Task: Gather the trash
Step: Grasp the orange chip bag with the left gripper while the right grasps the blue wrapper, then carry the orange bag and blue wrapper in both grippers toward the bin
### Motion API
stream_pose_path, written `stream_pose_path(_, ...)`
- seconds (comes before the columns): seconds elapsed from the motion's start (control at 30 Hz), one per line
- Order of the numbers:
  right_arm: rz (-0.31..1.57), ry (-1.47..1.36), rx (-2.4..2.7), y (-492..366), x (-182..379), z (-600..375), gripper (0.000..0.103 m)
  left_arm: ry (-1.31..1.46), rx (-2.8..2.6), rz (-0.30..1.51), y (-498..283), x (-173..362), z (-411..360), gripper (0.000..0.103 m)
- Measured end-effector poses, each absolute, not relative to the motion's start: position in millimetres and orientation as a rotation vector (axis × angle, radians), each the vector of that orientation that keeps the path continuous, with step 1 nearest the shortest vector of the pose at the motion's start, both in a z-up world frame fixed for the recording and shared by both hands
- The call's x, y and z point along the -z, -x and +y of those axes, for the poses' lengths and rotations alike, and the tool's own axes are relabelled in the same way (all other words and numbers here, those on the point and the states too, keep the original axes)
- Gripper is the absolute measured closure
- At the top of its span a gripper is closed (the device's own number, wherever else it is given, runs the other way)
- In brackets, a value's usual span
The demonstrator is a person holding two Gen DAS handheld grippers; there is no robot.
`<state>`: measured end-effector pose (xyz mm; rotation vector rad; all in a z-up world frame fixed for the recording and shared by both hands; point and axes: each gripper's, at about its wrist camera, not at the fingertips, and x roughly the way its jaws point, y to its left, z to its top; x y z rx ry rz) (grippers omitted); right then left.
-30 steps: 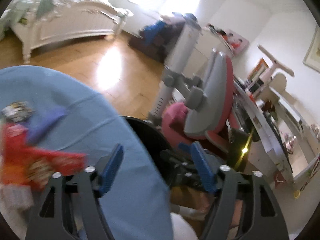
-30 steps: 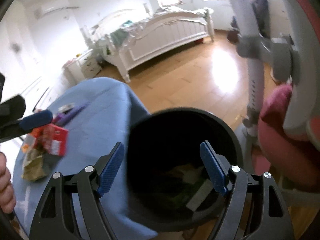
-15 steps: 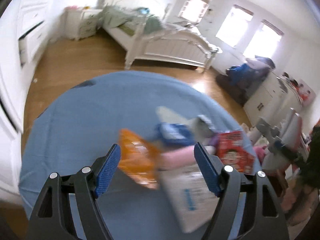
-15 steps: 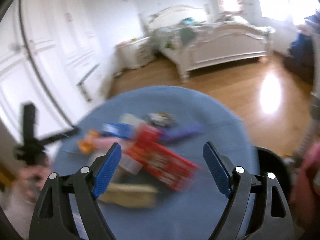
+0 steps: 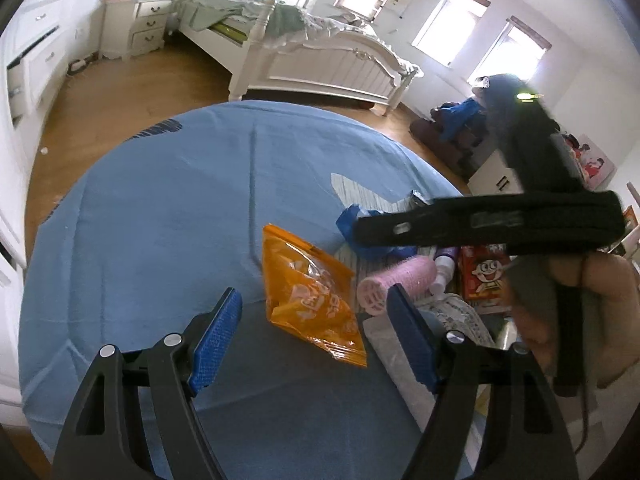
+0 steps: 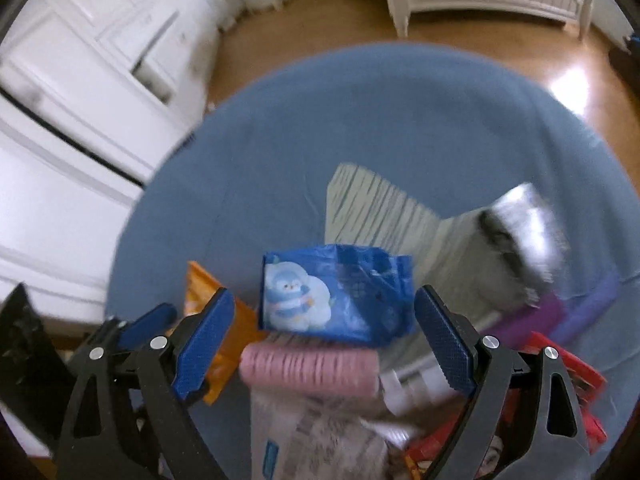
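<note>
A pile of trash lies on the round table with the blue cloth (image 5: pixel 160 220). My left gripper (image 5: pixel 316 320) is open and hangs over an orange snack bag (image 5: pixel 308 296), which lies between its fingers untouched. Beside the bag are a pink roller (image 5: pixel 396 284), a white wipes pack (image 5: pixel 456 320) and a red box (image 5: pixel 484 276). My right gripper (image 6: pixel 324 316) is open, its jaws still opening. It points steeply down over a blue penguin packet (image 6: pixel 336 300), without touching it. In the right wrist view the pink roller (image 6: pixel 312 368) sits just below the packet and the orange snack bag (image 6: pixel 200 292) to its left.
A purple item (image 6: pixel 560 320) and a silver wrapper (image 6: pixel 520 220) lie at the pile's right. A hand (image 5: pixel 580 312) holds the right gripper's black body (image 5: pixel 488 224) close over the pile. A white bed (image 5: pixel 320 60), a nightstand (image 5: pixel 148 28) and white cabinets (image 6: pixel 80 80) stand around on wood floor.
Both grippers swung away from the black bin and the chair to the trash pile on the table. The right jaws stand wider than before. The left view has settled over the orange bag.
</note>
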<state>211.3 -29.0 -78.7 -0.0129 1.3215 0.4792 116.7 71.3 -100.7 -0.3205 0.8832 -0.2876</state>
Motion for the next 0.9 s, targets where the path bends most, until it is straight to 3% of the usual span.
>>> stream_pose_path(0.03,1.299,0.050,-0.472,-211,78,-24,0.012,0.320,0.289,0.889,-118,102,71,0.028)
stream_pose_path(0.1,1.277,0.085,-0.455,-209,77,-22,0.028,0.307,0.284,0.900,-120,104,71,0.028)
stream_pose_path(0.23,1.253,-0.030,-0.504,-208,68,-39,0.042,0.250,0.265,0.907,-124,102,64,0.030)
stream_pose_path(0.27,1.238,-0.068,-0.524,-205,65,-45,0.051,0.220,0.251,0.912,-125,102,62,0.033)
stream_pose_path(0.3,1.210,-0.126,-0.551,-200,59,-54,0.053,0.191,0.234,0.917,-126,102,59,0.043)
stream_pose_path(0.33,1.189,-0.158,-0.562,-193,55,-60,0.053,0.166,0.217,0.921,-127,102,57,0.056)
stream_pose_path(0.5,1.012,-0.268,-0.653,-155,12,-100,0.054,0.200,0.202,0.907,-130,99,66,0.069)
stream_pose_path(0.7,0.756,-0.151,-0.608,-97,-41,-152,0.054,0.253,0.195,0.774,-100,68,69,0.069)
stream_pose_path(0.9,0.572,-0.026,-0.399,-51,-59,-237,0.054,0.261,0.357,0.663,-78,18,19,0.069)
